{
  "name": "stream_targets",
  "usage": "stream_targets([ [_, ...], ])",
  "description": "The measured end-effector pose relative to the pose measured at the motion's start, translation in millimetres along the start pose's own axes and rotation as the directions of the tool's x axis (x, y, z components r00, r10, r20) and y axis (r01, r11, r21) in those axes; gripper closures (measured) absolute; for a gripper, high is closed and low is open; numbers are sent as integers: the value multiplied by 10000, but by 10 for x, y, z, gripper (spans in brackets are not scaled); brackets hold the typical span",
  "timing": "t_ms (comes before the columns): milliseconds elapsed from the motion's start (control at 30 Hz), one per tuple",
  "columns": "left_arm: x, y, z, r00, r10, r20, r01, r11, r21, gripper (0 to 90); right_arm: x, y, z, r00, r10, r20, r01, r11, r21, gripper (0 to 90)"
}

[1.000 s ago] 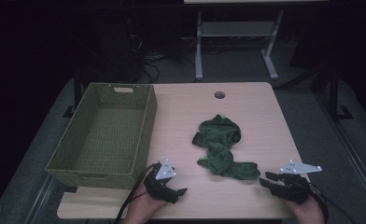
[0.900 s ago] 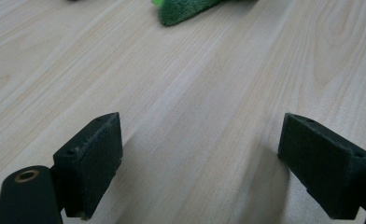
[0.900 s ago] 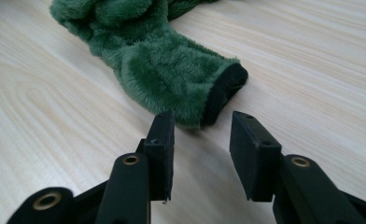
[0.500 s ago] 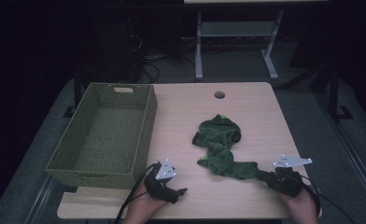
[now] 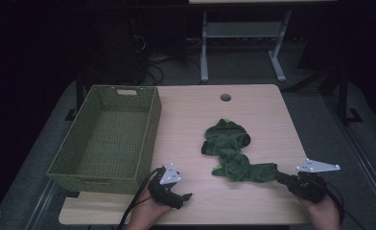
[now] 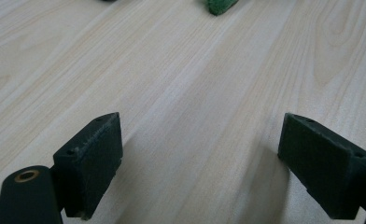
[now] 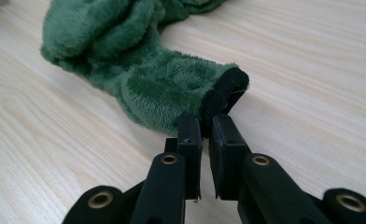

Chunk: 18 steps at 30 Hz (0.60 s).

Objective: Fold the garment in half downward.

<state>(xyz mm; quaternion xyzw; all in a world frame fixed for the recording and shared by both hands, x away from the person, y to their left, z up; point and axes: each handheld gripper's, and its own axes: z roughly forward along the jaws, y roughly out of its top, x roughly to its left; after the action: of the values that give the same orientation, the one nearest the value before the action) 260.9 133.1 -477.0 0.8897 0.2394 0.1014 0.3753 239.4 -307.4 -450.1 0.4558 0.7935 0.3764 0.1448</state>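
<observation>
High view: a green plush cloth [image 5: 234, 151] is seen lying crumpled on the table [image 5: 253, 103], right of centre, with its near end drawn out towards the front right corner. A woven basket [image 5: 107, 139] is set along the left edge, empty, well apart from the cloth. The right gripper [image 5: 283, 178] is held near the front edge, its tips meeting the cloth's near end. The left gripper [image 5: 186, 196] is held by the front edge, just beside the basket's near right corner, with nothing in it.

Left gripper view: the jaws are spread wide over bare wood, nothing between them. A scrap of the cloth [image 6: 221, 5] is seen at the far top edge, well apart.

Right gripper view: the jaws have just been closing and are now pinched on the dark hem [image 7: 225, 91] at the cloth's near end, with the fabric bunched between the pads [image 7: 189, 137]. The rest of the cloth [image 7: 120, 42] is trailed away across the table in soft folds.

Handling, as judged: the cloth is taken to be light, limp and thick-piled. No shape will be held, so it will sag and drag if lifted by one end. Slipping is not expected, since the pile is compressed under the pads. Nothing fragile. The hem is judged the best hold, being denser than the pile. A second hold at the far end by the left gripper would be needed for spreading or folding; for dropping into the basket, the single hold is judged enough.
</observation>
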Motion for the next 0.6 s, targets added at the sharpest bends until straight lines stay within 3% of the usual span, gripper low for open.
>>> stream_targets([
  [333,0,0,1,10000,-7,1,7,10000,-8,130,103,140,-86,9977,-598,-309,581,9969,-525,831],
  [600,0,0,0,10000,-6,1,6,10000,-2,131,286,337,-83,9885,-1323,-738,1254,9879,-917,831],
])
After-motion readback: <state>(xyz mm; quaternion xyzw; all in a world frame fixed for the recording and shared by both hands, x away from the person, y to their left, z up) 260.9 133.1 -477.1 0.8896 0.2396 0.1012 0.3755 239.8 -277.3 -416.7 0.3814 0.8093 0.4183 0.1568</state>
